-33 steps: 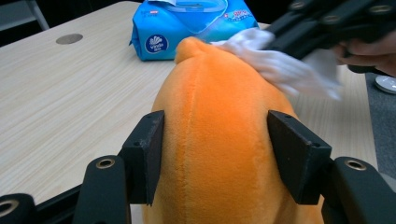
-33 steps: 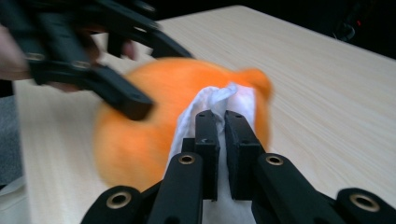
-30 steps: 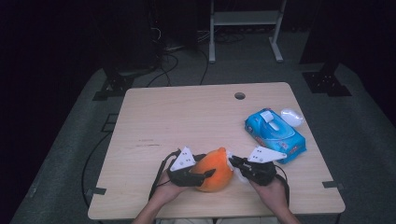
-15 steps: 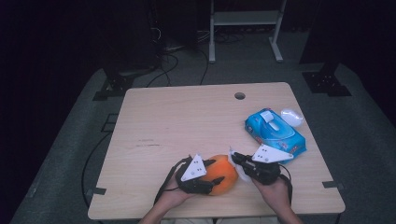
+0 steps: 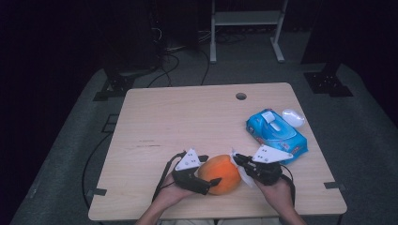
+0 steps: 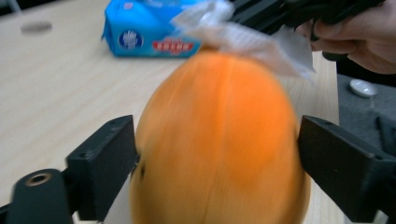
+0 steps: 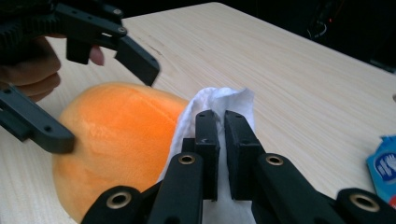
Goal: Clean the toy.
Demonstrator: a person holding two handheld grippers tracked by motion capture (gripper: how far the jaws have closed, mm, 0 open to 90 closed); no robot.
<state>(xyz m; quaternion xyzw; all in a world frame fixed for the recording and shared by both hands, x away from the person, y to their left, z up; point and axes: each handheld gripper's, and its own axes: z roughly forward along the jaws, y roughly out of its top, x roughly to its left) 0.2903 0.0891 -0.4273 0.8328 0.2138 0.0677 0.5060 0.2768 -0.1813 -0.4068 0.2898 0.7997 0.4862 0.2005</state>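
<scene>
Open tabletop point(image 5: 187, 117) beyond wipes pack point(image 5: 276, 132)

A pale wooden desk point(image 5: 187, 126) is standing on a grey floor mat point(image 5: 65, 159), with a small round hole point(image 5: 241, 96) showing near its far edge. A blue wipes pack point(image 5: 276, 135) is lying toward the desk's right side, its white flap point(image 5: 269, 117) facing up, and a small white oval lid point(image 5: 293, 117) is resting just beside its far end. Behind the desk, the legs of a white frame point(image 5: 244, 28) are standing in the dark, and black cables point(image 5: 173, 61) are trailing across the floor to the frame's left.
</scene>
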